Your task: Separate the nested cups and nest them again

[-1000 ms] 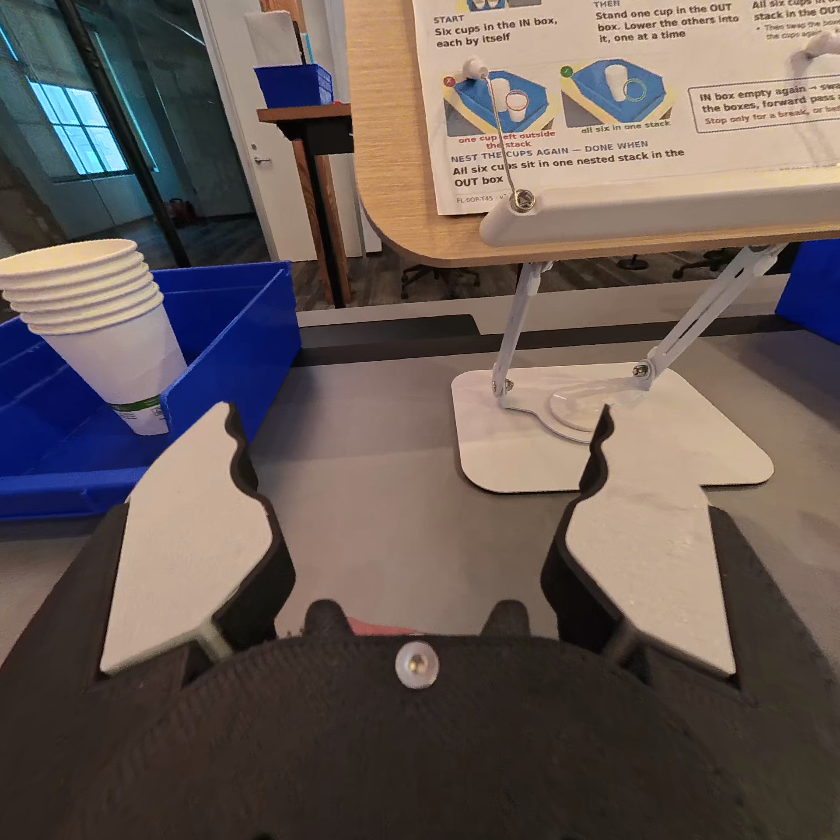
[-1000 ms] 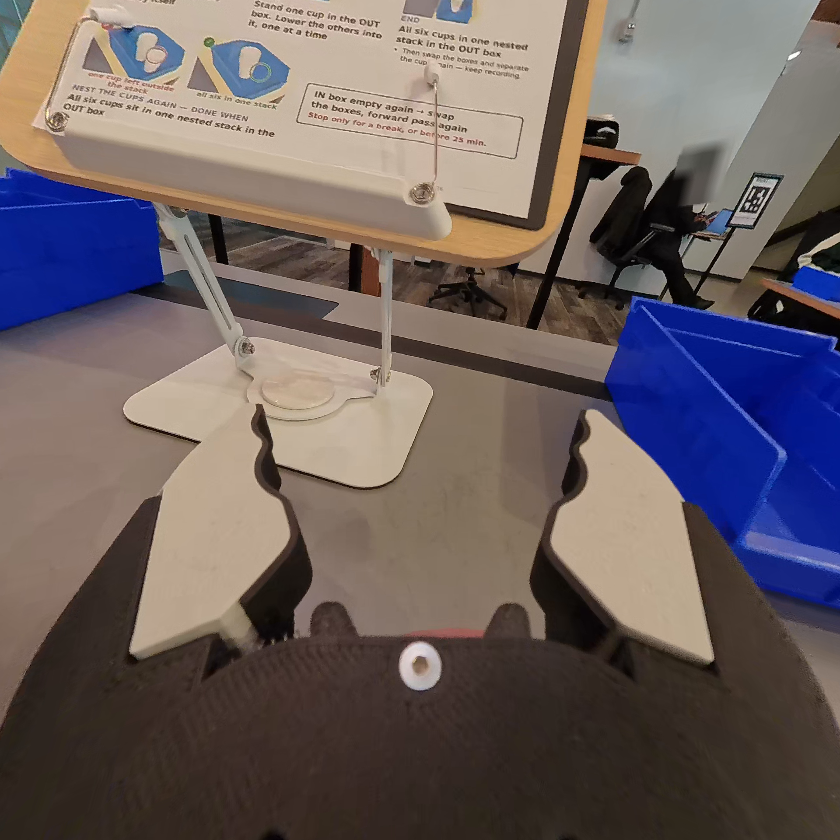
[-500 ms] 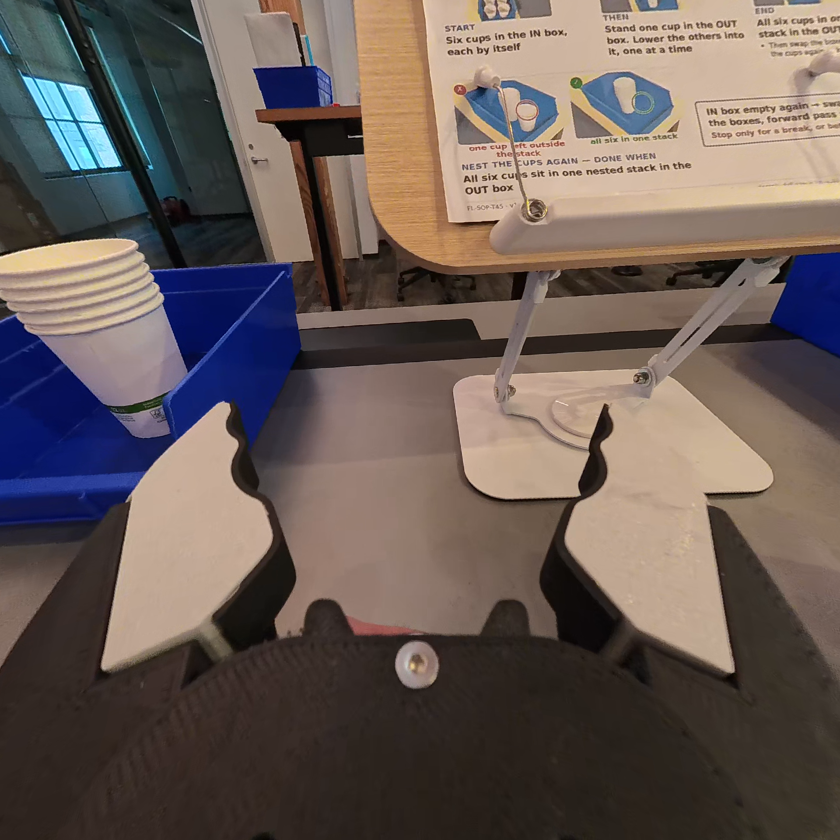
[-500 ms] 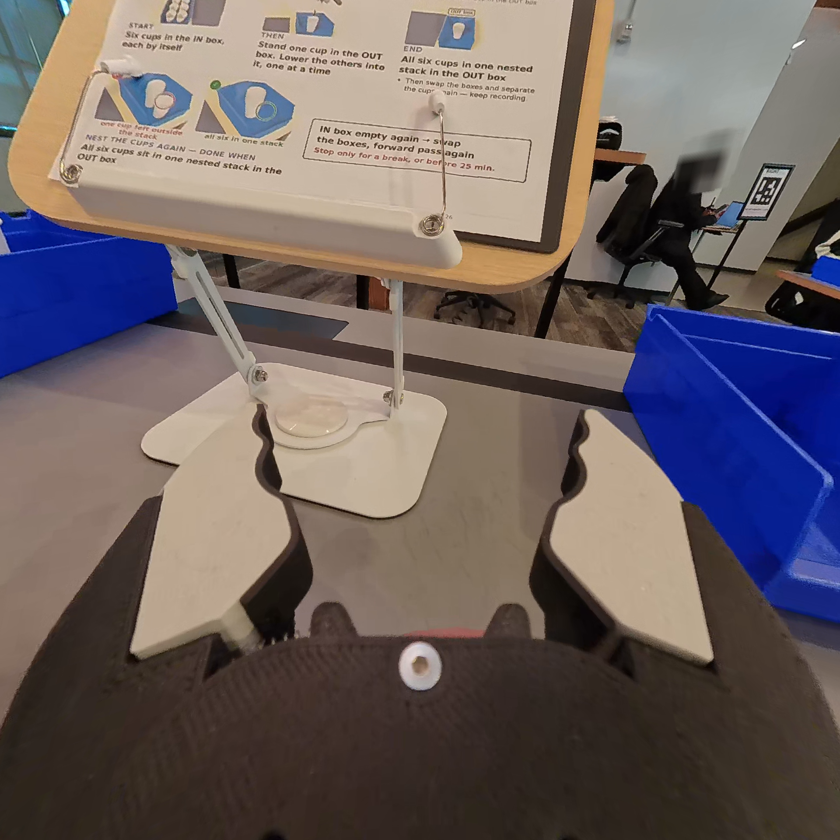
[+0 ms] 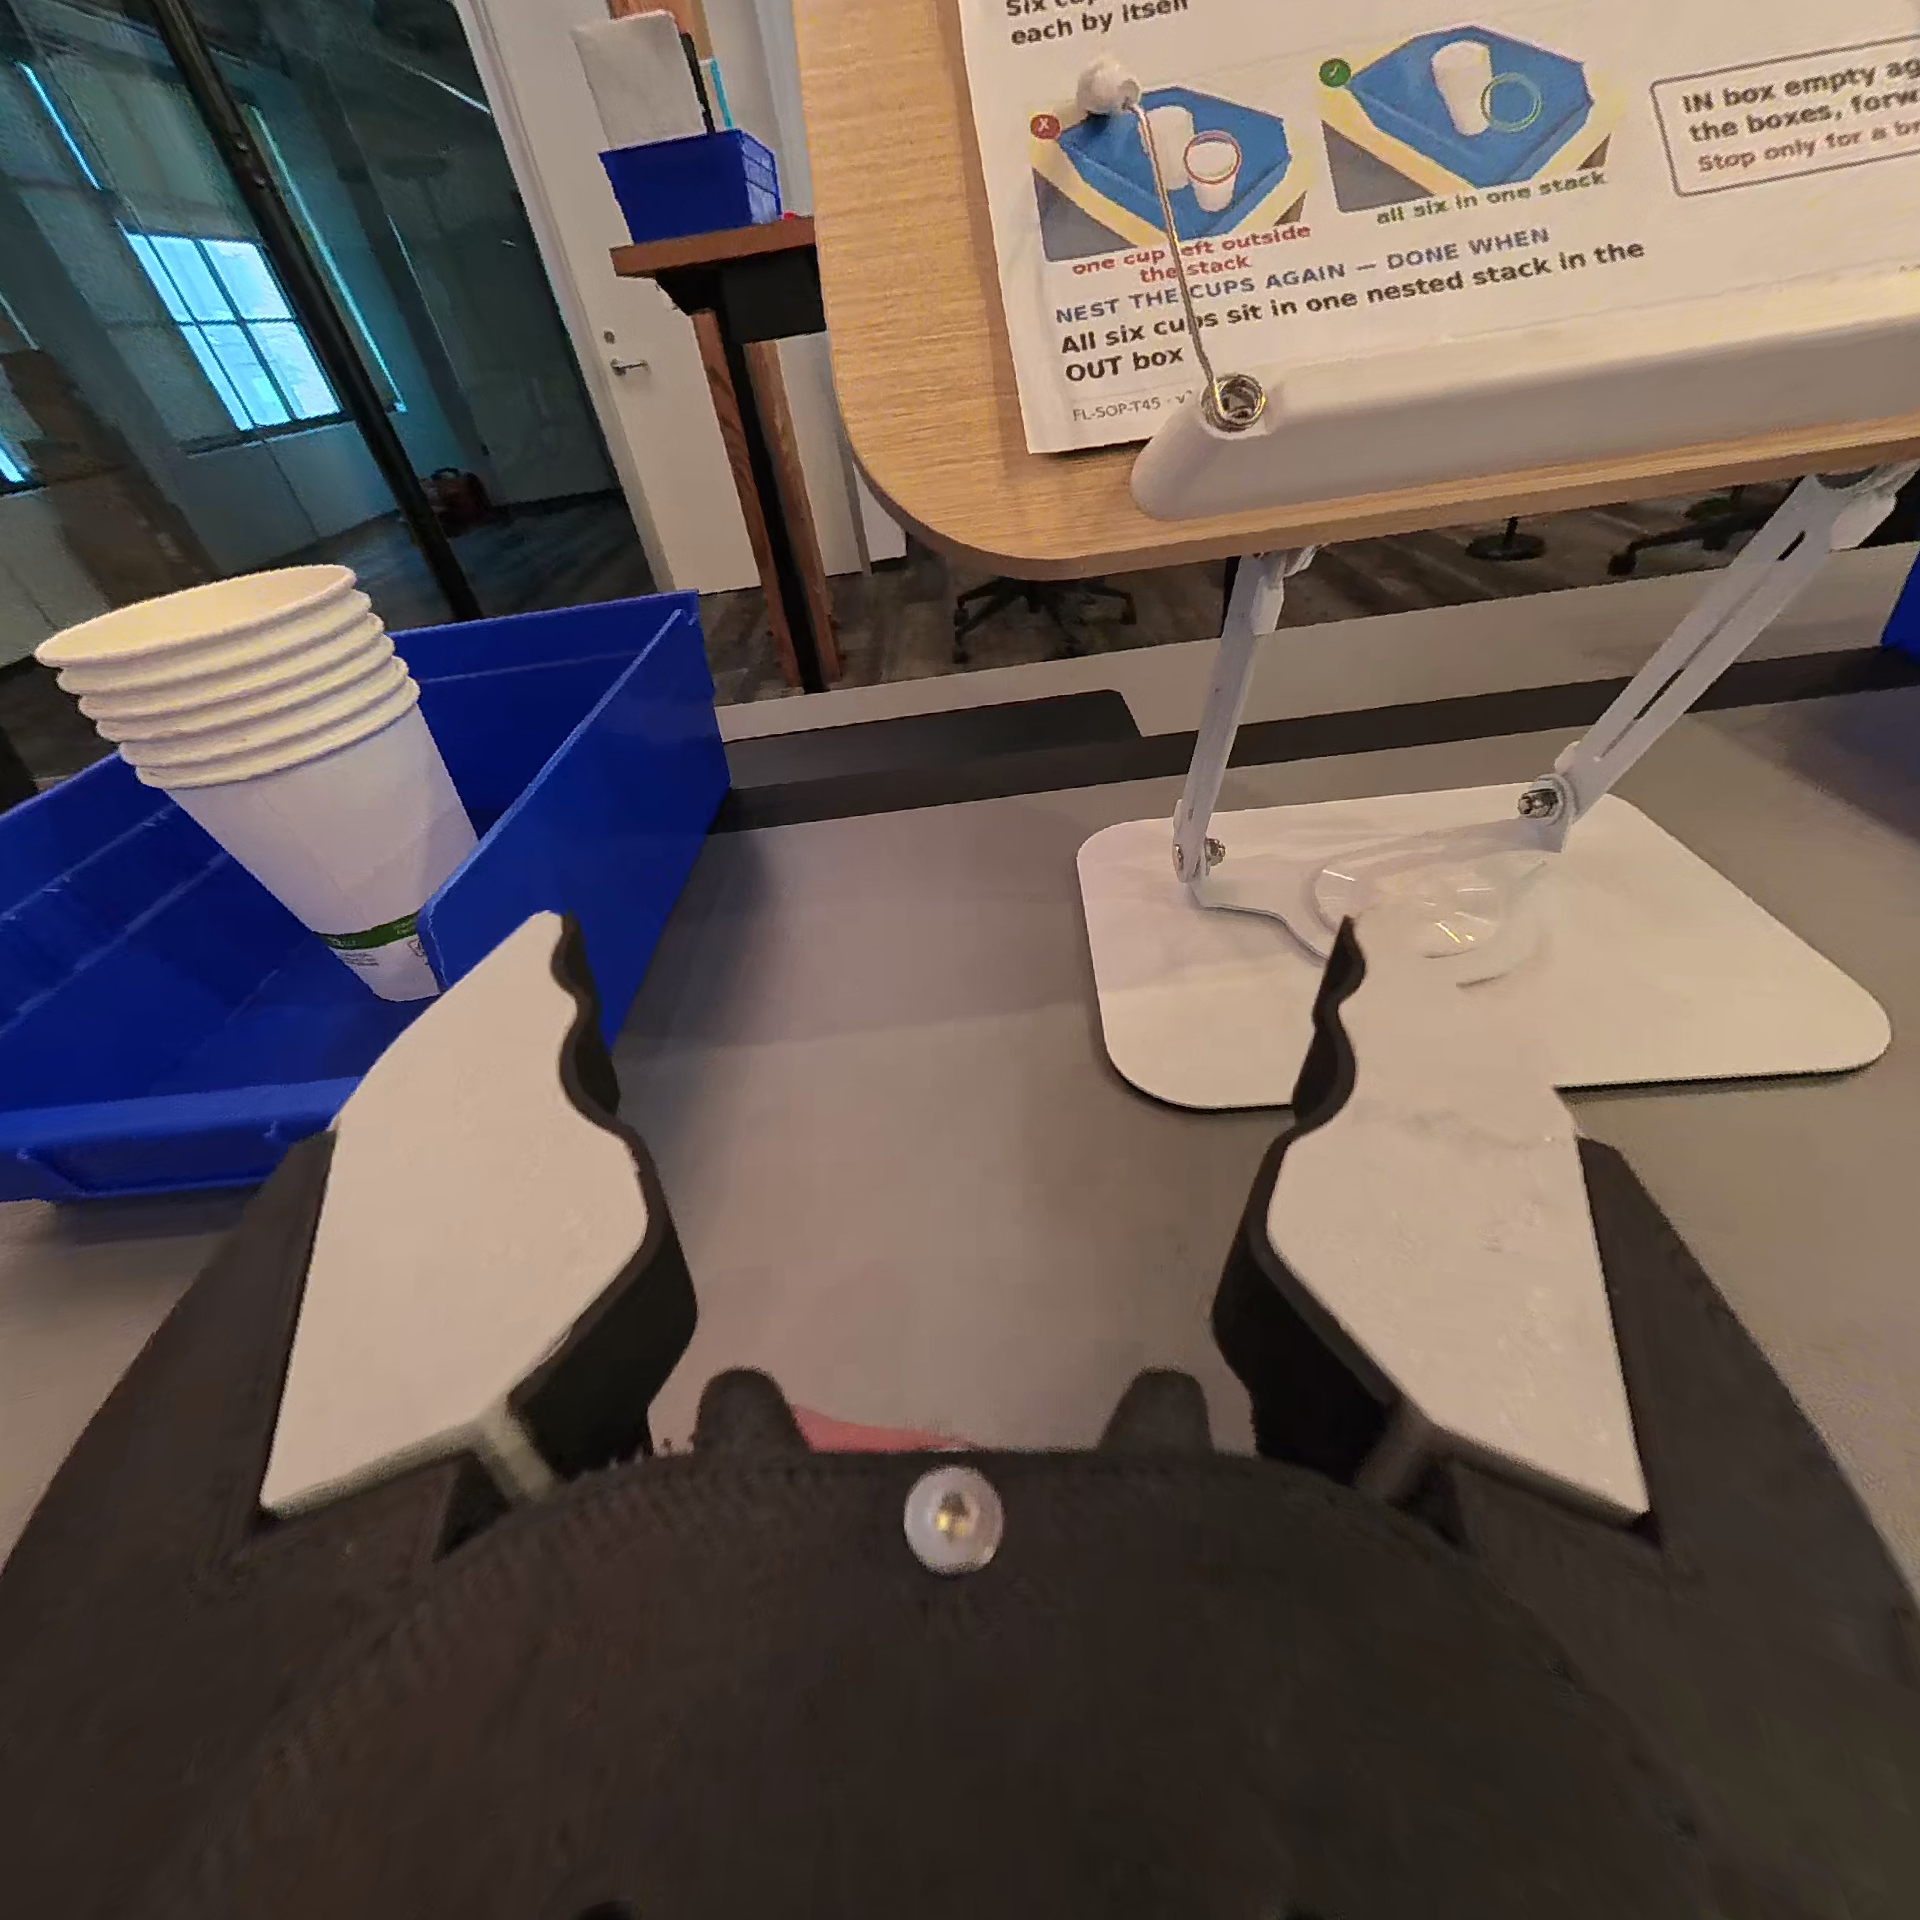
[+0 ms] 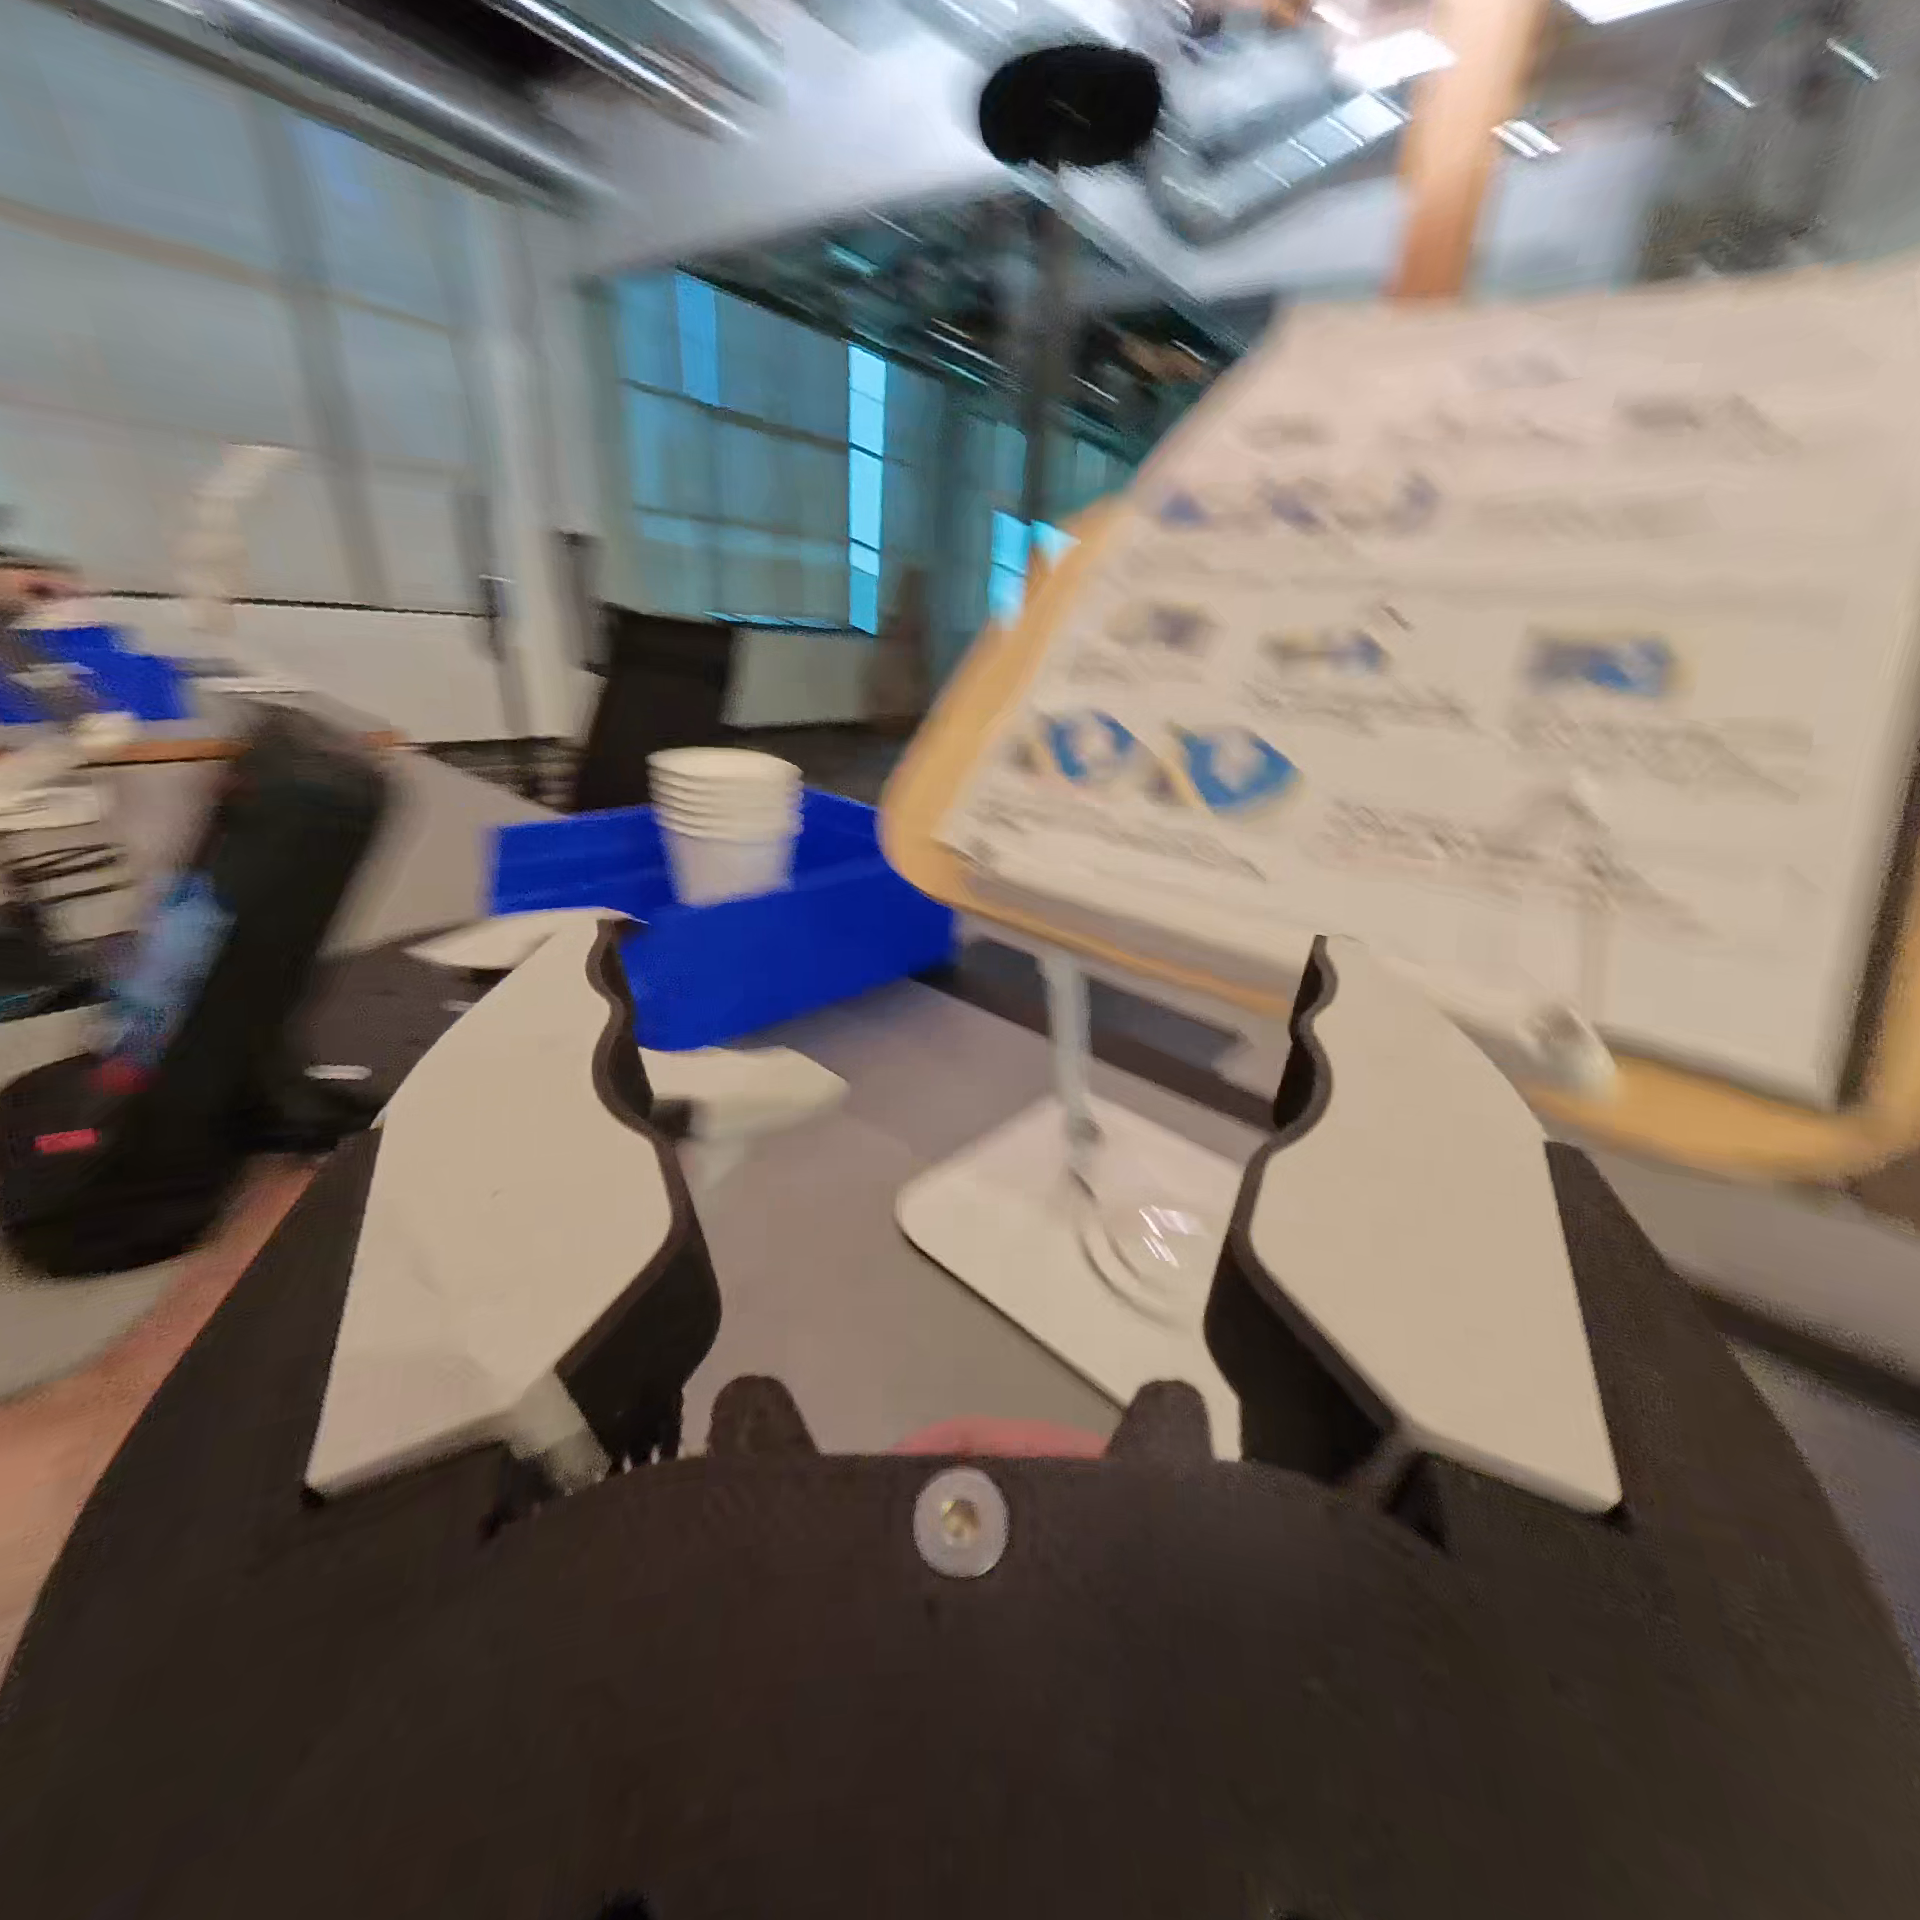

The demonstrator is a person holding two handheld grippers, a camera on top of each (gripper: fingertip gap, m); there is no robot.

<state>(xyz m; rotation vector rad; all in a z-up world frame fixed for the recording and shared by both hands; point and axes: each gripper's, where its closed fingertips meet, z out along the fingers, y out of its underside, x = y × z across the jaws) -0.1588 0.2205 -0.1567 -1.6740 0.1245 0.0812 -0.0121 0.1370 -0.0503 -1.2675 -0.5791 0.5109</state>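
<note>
Grey tabletop (image 5: 914,1039) shows nothing separated: your nested cups (image 5: 270,748) sit stacked in the blue bin (image 5: 582,790), left gripper (image 5: 956,997) and right gripper (image 6: 961,997) both wide open, empty.

Even, cool indoor light falls on the grey table (image 5: 883,1039), with daylight showing blue through the far windows (image 5: 239,332). Shadows are soft and faint. The left wrist view is mostly sharp, though wide-angle bending curves its edges. The right wrist view is smeared by heavy motion blur: the instruction sheet (image 6: 1455,675) is unreadable and the ceiling lights (image 6: 1382,52) streak.
</note>
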